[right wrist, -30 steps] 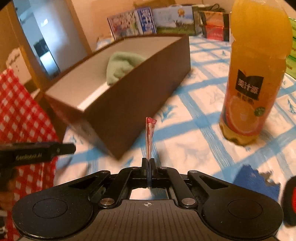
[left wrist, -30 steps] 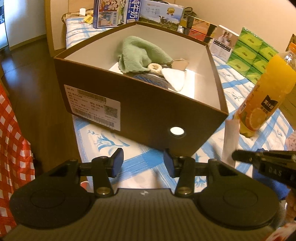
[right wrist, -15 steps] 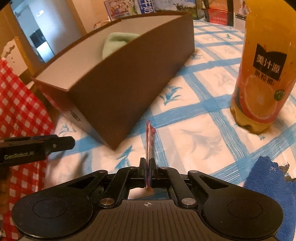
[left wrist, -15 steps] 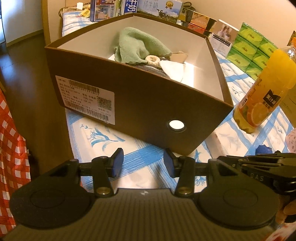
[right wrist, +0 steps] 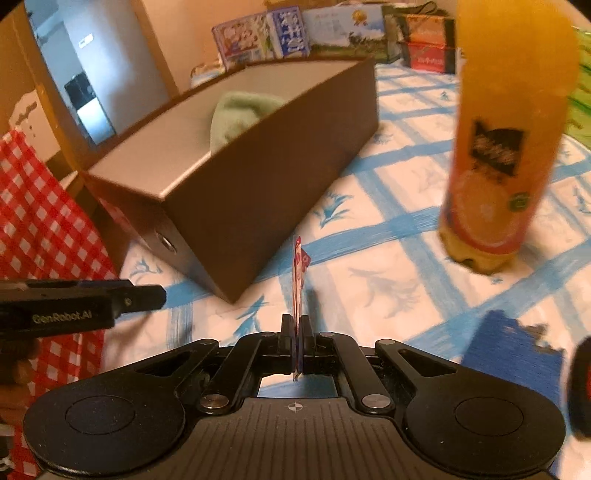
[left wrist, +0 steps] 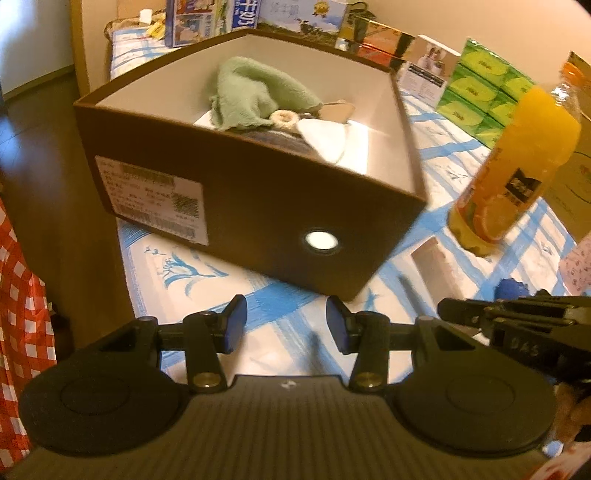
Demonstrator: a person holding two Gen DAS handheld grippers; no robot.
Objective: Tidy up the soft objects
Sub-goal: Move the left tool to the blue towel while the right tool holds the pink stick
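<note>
A brown cardboard box [left wrist: 258,206] stands on the blue-and-white cloth, and shows in the right wrist view [right wrist: 258,199] too. It holds a green towel [left wrist: 255,92], a white cloth [left wrist: 328,140] and other soft items. My left gripper [left wrist: 282,326] is open and empty, in front of the box's near wall. My right gripper [right wrist: 296,332] is shut on a thin red-patterned packet [right wrist: 298,273], held edge-on above the cloth right of the box; the packet looks pale in the left wrist view [left wrist: 439,273]. A blue cloth [right wrist: 513,350] lies at the right.
An orange juice bottle [right wrist: 506,140] stands right of the box. Green tissue packs [left wrist: 480,96] and milk cartons [left wrist: 207,18] line the back. A red checked fabric [right wrist: 40,206] hangs at the left, beyond the table edge.
Both grippers have shifted slightly and the views are blurred. The left gripper has stayed open and the right has stayed shut on the packet.
</note>
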